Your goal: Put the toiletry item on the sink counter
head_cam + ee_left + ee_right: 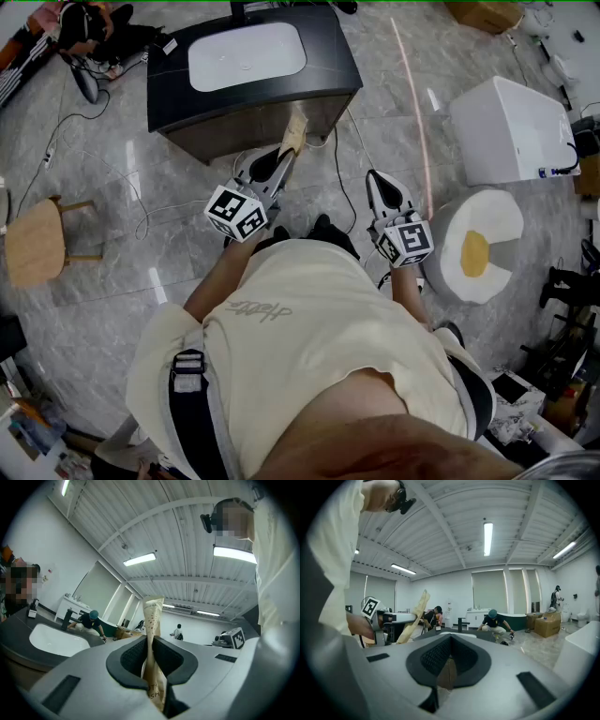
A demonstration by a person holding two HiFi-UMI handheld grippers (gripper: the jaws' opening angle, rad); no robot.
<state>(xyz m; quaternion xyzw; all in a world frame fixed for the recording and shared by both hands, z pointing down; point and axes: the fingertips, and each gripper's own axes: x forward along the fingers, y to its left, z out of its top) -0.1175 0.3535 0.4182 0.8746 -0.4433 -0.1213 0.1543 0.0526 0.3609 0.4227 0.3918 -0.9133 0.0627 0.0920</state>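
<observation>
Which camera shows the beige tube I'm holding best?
The left gripper view: the beige tube fills the middle, clamped between the jaws. The head view shows only its tip; the right gripper view shows it small, sideways.

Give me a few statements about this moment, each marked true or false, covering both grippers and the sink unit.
1. The left gripper is clamped on a beige tube. True.
2. The tube already lies on the sink counter. False: it is held in the jaws, not resting on the counter.
3. The basin set in the dark counter is white. True.
4. The right gripper has its jaws spread wide. False: they are together.
5. The wooden stool stands on the person's right. False: it is on the left.
</observation>
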